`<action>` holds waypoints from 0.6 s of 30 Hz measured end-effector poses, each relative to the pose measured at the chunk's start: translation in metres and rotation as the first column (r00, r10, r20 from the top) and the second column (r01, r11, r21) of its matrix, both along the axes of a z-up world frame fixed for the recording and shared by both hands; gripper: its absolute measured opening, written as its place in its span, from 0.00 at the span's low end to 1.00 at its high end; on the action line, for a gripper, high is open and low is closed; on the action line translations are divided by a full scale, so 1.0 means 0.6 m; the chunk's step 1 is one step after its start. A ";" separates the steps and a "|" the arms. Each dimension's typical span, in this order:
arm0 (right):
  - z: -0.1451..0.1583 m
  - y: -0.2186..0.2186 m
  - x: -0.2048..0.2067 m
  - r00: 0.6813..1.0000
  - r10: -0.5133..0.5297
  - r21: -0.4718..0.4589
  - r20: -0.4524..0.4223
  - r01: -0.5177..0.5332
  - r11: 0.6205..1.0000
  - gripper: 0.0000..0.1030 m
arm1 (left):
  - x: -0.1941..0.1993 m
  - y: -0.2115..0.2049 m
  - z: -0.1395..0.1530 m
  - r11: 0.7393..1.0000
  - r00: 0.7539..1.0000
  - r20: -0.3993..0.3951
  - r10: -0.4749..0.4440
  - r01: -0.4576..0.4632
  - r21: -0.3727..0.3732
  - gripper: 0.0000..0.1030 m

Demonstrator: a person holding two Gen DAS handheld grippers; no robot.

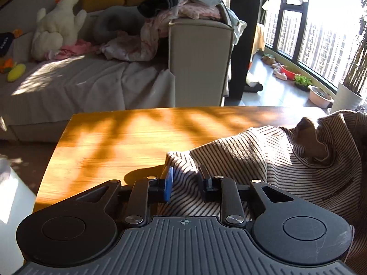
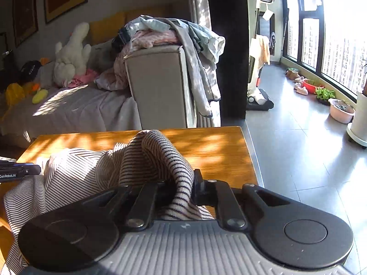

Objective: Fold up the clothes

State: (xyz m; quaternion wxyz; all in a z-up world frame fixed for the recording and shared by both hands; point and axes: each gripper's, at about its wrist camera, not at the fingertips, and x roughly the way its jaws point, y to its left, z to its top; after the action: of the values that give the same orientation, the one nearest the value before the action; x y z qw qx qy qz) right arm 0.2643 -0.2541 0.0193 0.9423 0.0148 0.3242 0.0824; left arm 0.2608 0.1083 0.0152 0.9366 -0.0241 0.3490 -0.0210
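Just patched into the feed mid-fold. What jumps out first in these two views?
The striped garment dominates: it lies bunched on the sunlit wooden table, a ridge of it pinched in the right gripper, its near edge between the fingers of the left gripper. Behind the table, a heap of unfolded clothes tops the sofa arm, with a white plush toy on the seat.

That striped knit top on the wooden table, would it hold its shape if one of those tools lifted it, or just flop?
Probably flop: the cream, dark-striped knit top already sags in soft folds where the right tool pinches it. It likely slides easily over the smooth wooden table rather than rolling or tipping. It looks light, since a bunched ridge stands up between the left tool fingers.
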 end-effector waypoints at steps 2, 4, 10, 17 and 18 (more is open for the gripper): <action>-0.027 -0.001 0.002 1.000 -0.007 -0.023 -0.025 0.007 1.000 0.11 | -0.003 0.010 0.012 1.000 1.000 0.009 0.008 -0.008 -0.029 0.26; -0.046 0.002 -0.001 1.000 -0.009 -0.023 -0.028 0.009 1.000 0.12 | -0.007 0.008 0.027 0.998 1.000 0.022 -0.003 0.004 -0.062 0.28; -0.053 0.004 -0.010 1.000 0.003 -0.012 -0.022 -0.004 1.000 0.14 | -0.024 -0.035 0.055 0.989 0.993 0.069 -0.093 0.100 -0.109 0.46; 0.007 0.017 -0.040 0.998 -0.024 -0.176 0.056 0.033 0.984 0.15 | -0.027 -0.040 0.032 0.990 0.994 0.046 -0.102 0.106 -0.095 0.55; 0.027 0.021 -0.044 0.996 -0.011 -0.160 0.088 0.025 0.987 0.18 | -0.026 -0.039 0.028 0.990 0.994 0.040 -0.099 0.103 -0.093 0.56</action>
State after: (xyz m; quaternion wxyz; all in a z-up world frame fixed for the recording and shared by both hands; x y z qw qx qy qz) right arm 0.2379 -0.2417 0.0357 0.9543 -0.0618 0.2884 0.0479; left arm 0.2453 0.0846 0.0320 0.9380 -0.0507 0.3320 -0.0854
